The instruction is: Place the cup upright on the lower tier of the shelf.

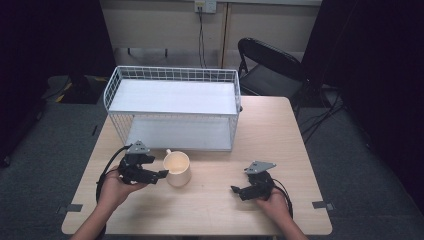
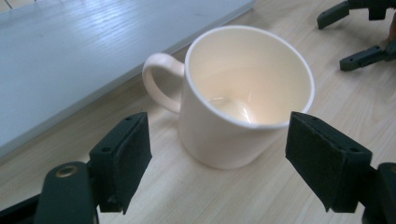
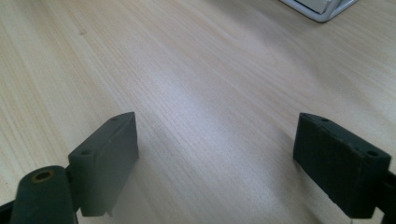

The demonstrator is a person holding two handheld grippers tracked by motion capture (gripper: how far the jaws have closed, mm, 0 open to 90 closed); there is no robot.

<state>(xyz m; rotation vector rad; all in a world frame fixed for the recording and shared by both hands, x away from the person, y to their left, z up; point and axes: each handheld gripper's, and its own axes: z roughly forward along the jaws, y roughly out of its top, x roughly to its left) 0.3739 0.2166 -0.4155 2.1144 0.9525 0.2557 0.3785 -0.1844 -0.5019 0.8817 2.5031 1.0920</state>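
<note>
Mug [image 2: 243, 112]: glossy, smooth cream ceramic. Table [image 3: 196, 93]: pale matt wood-grain top. Rack [image 1: 172, 97]: white coated wire w/ 2 smooth matt shelves. Left gripper [image 2: 217, 158] pads [image 2: 123, 158]: matt black, rubbery.

The person's left hand [image 1: 114, 186] holds the left gripper [image 1: 159, 174] low with its jaws spread wide and pointing right, while the right hand [image 1: 274, 199] holds the right gripper [image 1: 235, 190], jaws likewise wide apart, pointing left.
</note>
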